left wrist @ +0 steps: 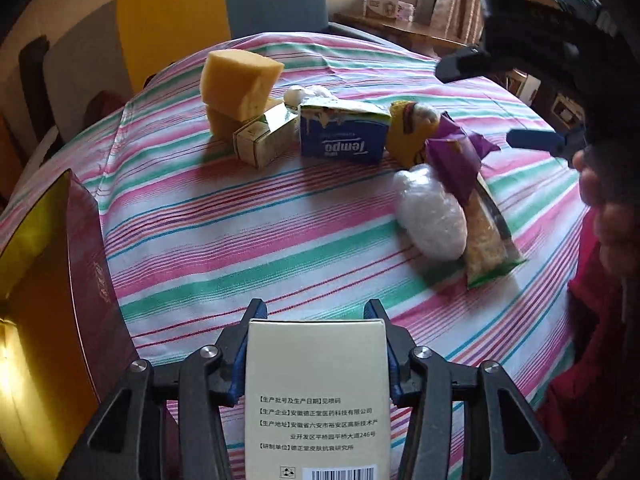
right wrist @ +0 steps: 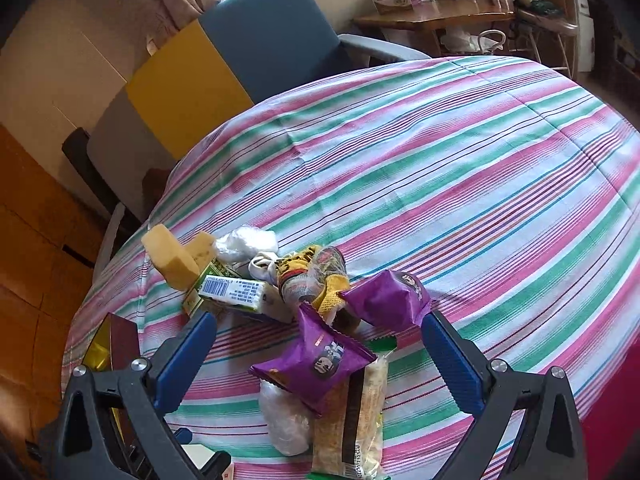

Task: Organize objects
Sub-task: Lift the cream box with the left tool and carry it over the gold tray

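My left gripper (left wrist: 317, 308) is shut on a cream carton (left wrist: 318, 392) with printed Chinese text, held above the striped tablecloth (left wrist: 240, 232). A dark red open box with gold lining (left wrist: 56, 300) stands to its left. My right gripper (right wrist: 320, 324) is open and empty, hovering over a purple snack packet (right wrist: 316, 360). A clear-wrapped white bundle (right wrist: 284, 420) and a long cracker packet (right wrist: 352, 412) lie under it. Yellow sponges (left wrist: 236, 84), a green-white carton (left wrist: 264, 136), a blue Tempo tissue pack (left wrist: 344, 136) and a yellow pouch (left wrist: 408, 132) cluster farther back.
A second purple packet (right wrist: 384, 300) lies by the right finger. A blue chair (right wrist: 272, 36) and a yellow panel (right wrist: 184, 84) stand behind the table. A wooden side table (right wrist: 432, 16) holds boxes. The right gripper shows in the left wrist view (left wrist: 520, 92).
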Action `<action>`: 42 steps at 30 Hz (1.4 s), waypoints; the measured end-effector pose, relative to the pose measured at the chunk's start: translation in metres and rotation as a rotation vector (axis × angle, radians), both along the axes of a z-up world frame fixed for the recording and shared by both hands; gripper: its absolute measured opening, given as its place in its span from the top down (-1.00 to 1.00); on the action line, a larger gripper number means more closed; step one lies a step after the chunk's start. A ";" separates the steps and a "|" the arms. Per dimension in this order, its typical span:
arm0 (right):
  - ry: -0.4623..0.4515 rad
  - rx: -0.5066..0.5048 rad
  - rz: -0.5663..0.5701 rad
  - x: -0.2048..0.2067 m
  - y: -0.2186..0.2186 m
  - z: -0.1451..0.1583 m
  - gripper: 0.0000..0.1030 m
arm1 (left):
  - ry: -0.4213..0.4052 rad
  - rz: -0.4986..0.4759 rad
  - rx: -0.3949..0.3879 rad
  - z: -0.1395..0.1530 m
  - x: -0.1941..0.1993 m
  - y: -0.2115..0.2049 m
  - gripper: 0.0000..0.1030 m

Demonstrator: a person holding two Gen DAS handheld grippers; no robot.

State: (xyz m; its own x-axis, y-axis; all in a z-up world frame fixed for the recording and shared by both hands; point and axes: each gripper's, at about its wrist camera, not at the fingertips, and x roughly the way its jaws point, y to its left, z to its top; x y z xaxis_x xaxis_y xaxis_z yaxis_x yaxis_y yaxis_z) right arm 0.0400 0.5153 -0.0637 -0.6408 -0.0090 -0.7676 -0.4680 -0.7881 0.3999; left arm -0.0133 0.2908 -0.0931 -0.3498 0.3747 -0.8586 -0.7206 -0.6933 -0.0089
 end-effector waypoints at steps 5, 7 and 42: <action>-0.005 0.016 0.027 -0.002 -0.006 0.001 -1.00 | 0.000 0.025 0.008 -0.002 -0.002 -0.002 0.01; -0.007 0.004 0.033 -0.002 -0.006 0.000 -1.00 | -0.030 0.036 0.008 -0.001 -0.002 -0.005 0.01; -0.150 -0.034 0.100 -0.017 -0.015 -0.026 -0.10 | -0.042 -0.082 0.142 0.039 0.040 -0.071 0.03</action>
